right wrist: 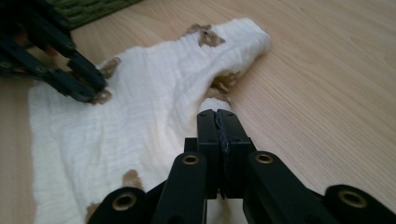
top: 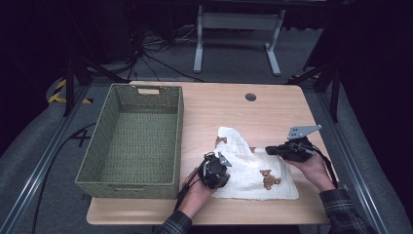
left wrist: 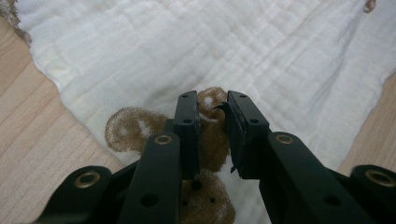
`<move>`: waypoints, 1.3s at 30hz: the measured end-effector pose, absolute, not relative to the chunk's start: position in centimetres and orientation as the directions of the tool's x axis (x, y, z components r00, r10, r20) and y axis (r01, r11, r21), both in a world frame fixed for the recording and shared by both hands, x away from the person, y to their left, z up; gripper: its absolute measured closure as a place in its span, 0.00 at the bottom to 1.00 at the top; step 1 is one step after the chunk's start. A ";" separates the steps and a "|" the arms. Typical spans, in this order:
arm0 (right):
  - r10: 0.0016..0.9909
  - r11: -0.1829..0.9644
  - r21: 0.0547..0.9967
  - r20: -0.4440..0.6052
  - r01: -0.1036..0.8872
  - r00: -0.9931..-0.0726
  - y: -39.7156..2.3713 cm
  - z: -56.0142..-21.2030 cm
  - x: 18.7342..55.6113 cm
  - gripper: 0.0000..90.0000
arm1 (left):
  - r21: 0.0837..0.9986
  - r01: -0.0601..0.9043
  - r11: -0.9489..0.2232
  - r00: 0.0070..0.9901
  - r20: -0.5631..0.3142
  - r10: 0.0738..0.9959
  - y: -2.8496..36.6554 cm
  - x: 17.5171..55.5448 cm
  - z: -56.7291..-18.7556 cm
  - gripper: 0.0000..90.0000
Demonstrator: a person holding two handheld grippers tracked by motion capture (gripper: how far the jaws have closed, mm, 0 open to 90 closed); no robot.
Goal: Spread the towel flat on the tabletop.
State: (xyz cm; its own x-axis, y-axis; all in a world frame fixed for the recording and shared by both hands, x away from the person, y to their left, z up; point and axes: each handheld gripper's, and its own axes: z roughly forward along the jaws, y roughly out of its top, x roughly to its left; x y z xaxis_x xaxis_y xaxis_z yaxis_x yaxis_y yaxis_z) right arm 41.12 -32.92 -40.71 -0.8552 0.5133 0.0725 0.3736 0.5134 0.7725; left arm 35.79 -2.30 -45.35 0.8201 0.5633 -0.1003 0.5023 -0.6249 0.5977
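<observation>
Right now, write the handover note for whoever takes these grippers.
Left gripper: jaws a little apart over a brown print on the white cloth, pressing it down; not clearly pinching.
Right gripper: shut on the cloth's edge.
Cloth lies rumpled on the table, right of the green basket.
Done: right edge gripped.
Left: probably fold the cloth, then put it in the basket.

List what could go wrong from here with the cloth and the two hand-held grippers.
1. The right hand-held gripper pinches only a thin edge of the white cloth; it may slip out when pulled.
2. The left hand-held gripper stands slightly apart over the cloth, so it may not hold it.
3. The basket stands close; a swing may knock it.
</observation>
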 end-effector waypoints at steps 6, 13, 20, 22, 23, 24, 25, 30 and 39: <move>0.435 0.534 0.784 0.066 0.316 -0.898 -31.3 -40.1 38.5 0.99 | 0.607 0.501 -0.617 0.817 -0.098 0.568 -2.3 35.7 -45.5 0.83; 0.348 0.586 0.761 0.074 0.278 -0.935 -29.1 -41.1 35.7 0.99 | 0.605 0.505 -0.616 0.815 -0.100 0.570 -2.2 35.7 -45.4 0.83; 0.314 0.664 0.689 0.097 0.292 -0.944 -27.3 -43.7 35.0 0.99 | 0.610 0.505 -0.611 0.814 -0.101 0.572 -2.2 35.7 -45.5 0.83; 0.308 0.700 0.648 0.106 0.300 -0.946 -26.6 -44.9 35.1 0.99 | 0.611 0.500 -0.614 0.817 -0.098 0.568 -2.2 35.7 -45.5 0.82; 0.307 0.702 0.645 0.107 0.302 -0.945 -26.6 -45.0 35.1 0.99 | 0.611 0.498 -0.615 0.819 -0.098 0.565 -2.2 35.7 -45.5 0.82; 0.307 0.702 0.645 0.107 0.302 -0.945 -26.6 -45.0 35.1 0.99 | 0.612 0.498 -0.615 0.819 -0.098 0.566 -2.2 35.7 -45.5 0.82; 0.309 0.699 0.647 0.111 0.304 -0.945 -26.6 -45.0 35.1 0.98 | 0.607 0.503 -0.615 0.818 -0.103 0.566 -2.2 35.7 -45.5 0.82; 0.317 0.672 0.684 0.082 0.285 -0.945 -27.3 -43.7 35.0 0.86 | 0.610 0.496 -0.618 0.822 -0.102 0.560 -2.1 35.7 -45.5 0.82; 0.418 0.556 0.772 0.059 0.307 -0.906 -31.0 -41.0 36.0 0.81 | 0.617 0.502 -0.606 0.818 -0.109 0.565 -2.1 35.7 -45.6 0.82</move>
